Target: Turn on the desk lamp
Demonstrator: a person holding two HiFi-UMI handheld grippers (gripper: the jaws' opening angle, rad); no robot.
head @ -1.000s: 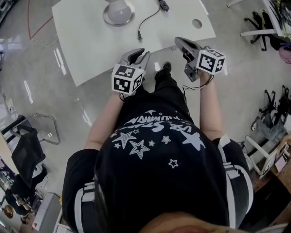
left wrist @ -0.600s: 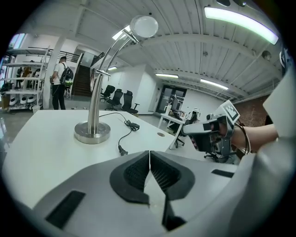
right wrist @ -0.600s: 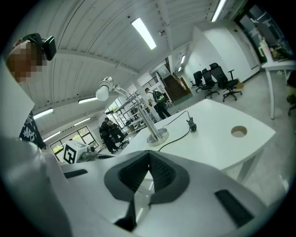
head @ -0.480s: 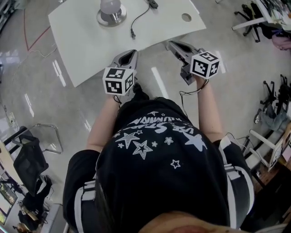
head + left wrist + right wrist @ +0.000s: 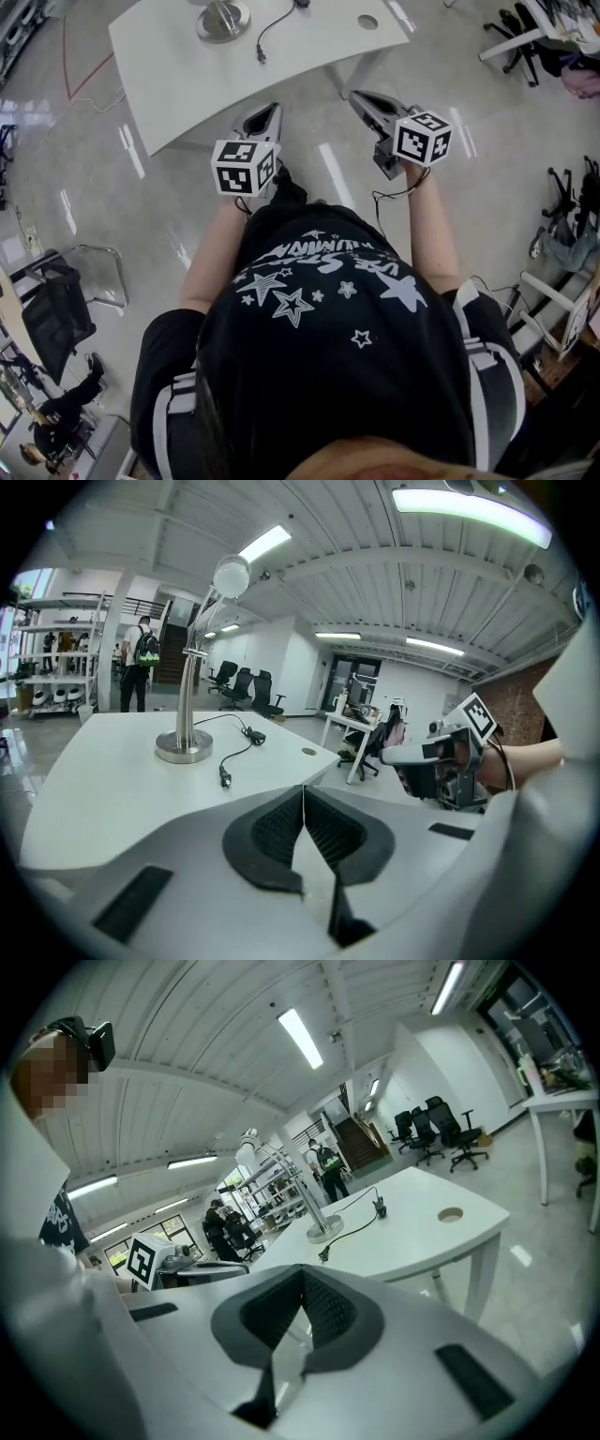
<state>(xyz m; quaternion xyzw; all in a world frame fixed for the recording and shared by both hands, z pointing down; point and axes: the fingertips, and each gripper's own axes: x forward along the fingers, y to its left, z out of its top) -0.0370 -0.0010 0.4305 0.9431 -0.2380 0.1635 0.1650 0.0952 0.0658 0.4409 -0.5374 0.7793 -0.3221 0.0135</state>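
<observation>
The desk lamp point(image 5: 223, 19) stands on the white table point(image 5: 187, 84) at the top of the head view, only its round metal base in frame. In the left gripper view the lamp point(image 5: 185, 747) rises on a metal pole to a pale round head, unlit. Its black cord ends in a loose plug point(image 5: 225, 778) lying on the table, with an inline switch point(image 5: 255, 737) farther back. My left gripper point(image 5: 270, 112) is shut and empty, short of the table's near edge. My right gripper point(image 5: 363, 97) is also shut and empty, held beside it over the floor.
A round cable hole point(image 5: 367, 21) sits at the table's right end. A black chair point(image 5: 56, 319) stands at the left on the glossy floor, with racks and stands point(image 5: 562, 225) at the right. A person with a backpack point(image 5: 141, 663) stands far behind the table.
The left gripper's jaws have closed from open. The table and lamp have slid toward the top of the head view, so both grippers now sit farther from the table.
</observation>
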